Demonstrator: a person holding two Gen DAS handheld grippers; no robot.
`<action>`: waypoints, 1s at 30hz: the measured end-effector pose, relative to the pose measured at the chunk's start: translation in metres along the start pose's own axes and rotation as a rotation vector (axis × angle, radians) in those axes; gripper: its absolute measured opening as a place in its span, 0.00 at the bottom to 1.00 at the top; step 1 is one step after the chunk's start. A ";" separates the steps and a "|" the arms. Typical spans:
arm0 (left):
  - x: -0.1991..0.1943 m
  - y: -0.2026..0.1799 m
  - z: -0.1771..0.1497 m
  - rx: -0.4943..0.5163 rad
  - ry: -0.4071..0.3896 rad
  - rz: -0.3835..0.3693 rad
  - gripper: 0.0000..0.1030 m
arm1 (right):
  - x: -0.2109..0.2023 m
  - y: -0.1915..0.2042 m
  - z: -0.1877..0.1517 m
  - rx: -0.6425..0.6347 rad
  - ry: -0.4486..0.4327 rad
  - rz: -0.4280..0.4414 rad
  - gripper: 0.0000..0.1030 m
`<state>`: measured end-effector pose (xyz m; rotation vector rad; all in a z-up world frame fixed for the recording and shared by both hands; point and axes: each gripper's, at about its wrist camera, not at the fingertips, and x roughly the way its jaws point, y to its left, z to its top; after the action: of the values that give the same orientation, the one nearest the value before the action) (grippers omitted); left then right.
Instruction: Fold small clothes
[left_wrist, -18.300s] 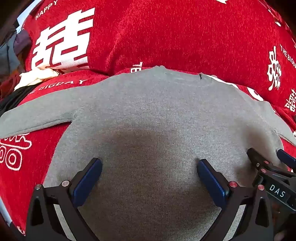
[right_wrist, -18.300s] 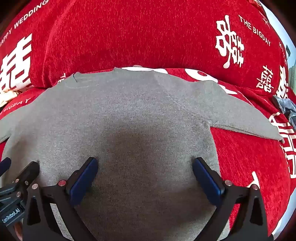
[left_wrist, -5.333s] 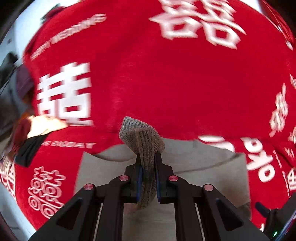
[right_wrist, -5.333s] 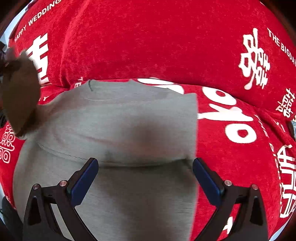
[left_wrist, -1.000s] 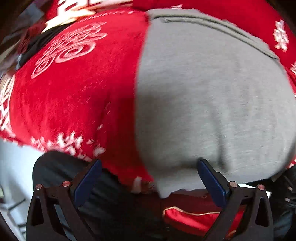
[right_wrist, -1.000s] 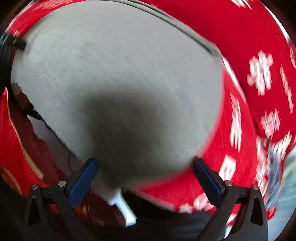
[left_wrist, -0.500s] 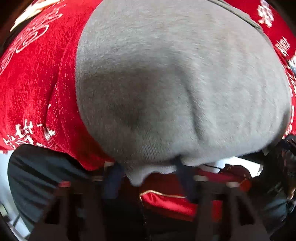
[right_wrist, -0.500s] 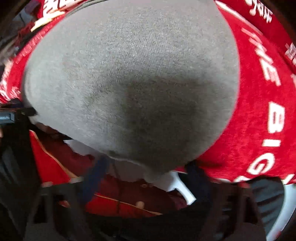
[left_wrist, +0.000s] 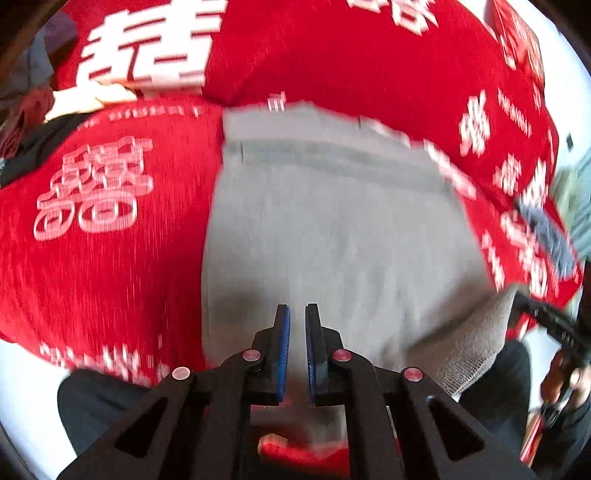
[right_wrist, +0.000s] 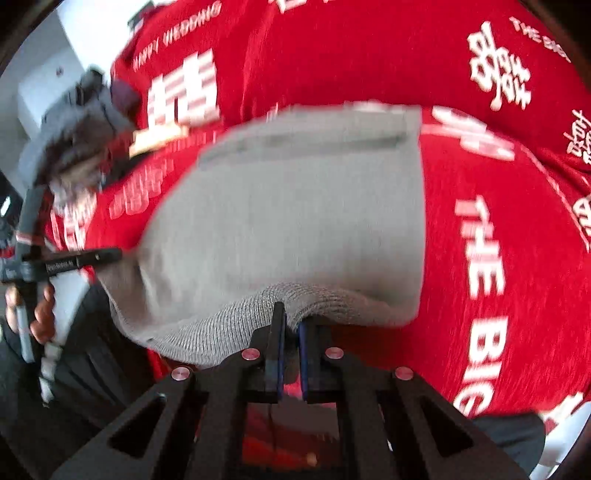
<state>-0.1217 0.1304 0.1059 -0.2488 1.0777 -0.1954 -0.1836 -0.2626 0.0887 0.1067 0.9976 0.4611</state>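
Grey sweater (right_wrist: 295, 221): hem lifted off red sofa cover (left_wrist: 110, 258); both grippers, left (left_wrist: 297, 332) & right (right_wrist: 288, 332), just clamped its near edge, ready for bottom fold.

Red cover (left_wrist: 110, 266) lies bare either side of the sweater (left_wrist: 332, 221); a clothes heap (right_wrist: 77, 125) crowds the far left corner.

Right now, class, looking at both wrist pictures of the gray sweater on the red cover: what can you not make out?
- Left wrist view: the left gripper hides the hem it pinches.
- Both views: the sweater's sleeves are folded out of sight.
- Both views: blur smears the neckline.
- Right wrist view: the clothes pile is blurred.
- The right gripper visibly pinches the hem.
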 end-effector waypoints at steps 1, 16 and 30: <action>0.002 -0.011 0.003 -0.025 -0.013 -0.003 0.09 | -0.001 -0.004 0.011 0.016 -0.027 0.013 0.06; 0.008 0.040 -0.036 -0.184 -0.082 0.075 0.99 | 0.084 -0.038 0.057 0.208 -0.004 -0.003 0.06; 0.035 -0.070 -0.139 0.890 -0.134 0.415 0.99 | 0.098 -0.044 0.077 0.227 0.001 0.037 0.06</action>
<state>-0.2311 0.0389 0.0348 0.7457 0.7995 -0.2604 -0.0607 -0.2520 0.0410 0.3296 1.0480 0.3805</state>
